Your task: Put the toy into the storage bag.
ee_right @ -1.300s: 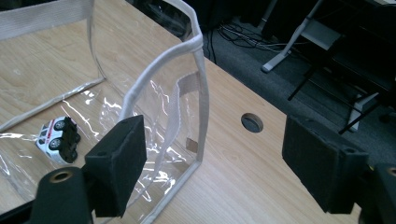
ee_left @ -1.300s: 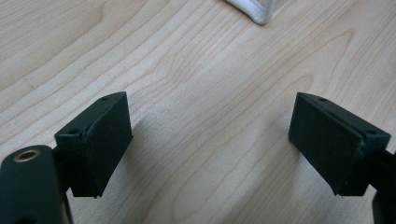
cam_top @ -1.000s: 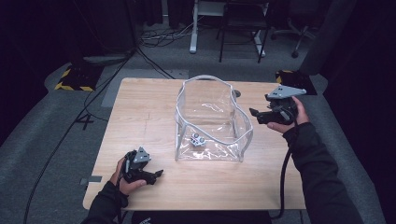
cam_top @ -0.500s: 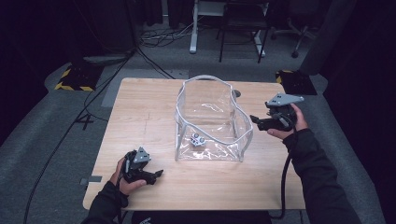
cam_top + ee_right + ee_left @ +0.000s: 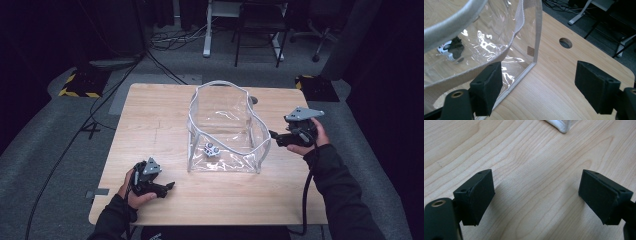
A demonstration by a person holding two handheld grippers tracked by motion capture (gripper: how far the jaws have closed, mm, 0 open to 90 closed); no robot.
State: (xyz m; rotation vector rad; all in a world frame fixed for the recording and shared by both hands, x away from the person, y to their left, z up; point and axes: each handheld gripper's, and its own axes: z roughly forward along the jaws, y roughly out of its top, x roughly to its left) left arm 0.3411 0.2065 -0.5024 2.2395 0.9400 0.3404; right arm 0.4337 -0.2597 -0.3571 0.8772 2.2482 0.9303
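A clear plastic bag (image 5: 225,125) with white trim stands open near the middle of the wooden table (image 5: 150,125). A small white toy-like object (image 5: 212,150) lies on its floor, also seen through the wall as the toy (image 5: 445,48). My right gripper (image 5: 274,135) hovers just off the bag's right side, pointing at it, jaws open. In the right gripper view the right gripper (image 5: 541,87) has bare wood between its pads, and the bag's corner seam (image 5: 537,37) stands just ahead of the left pad. My left gripper (image 5: 169,186) rests open at the front left; bare wood lies between the left gripper's (image 5: 536,200) pads.
A round cable hole (image 5: 565,43) sits in the tabletop behind the bag. The bag's front corner (image 5: 561,126) lies just ahead of the left gripper. A desk frame, a chair and cables stand on the grey floor beyond the table's far edge.
My right gripper has come down and slightly nearer the front, staying beside the bag's right wall. The left gripper has not moved.
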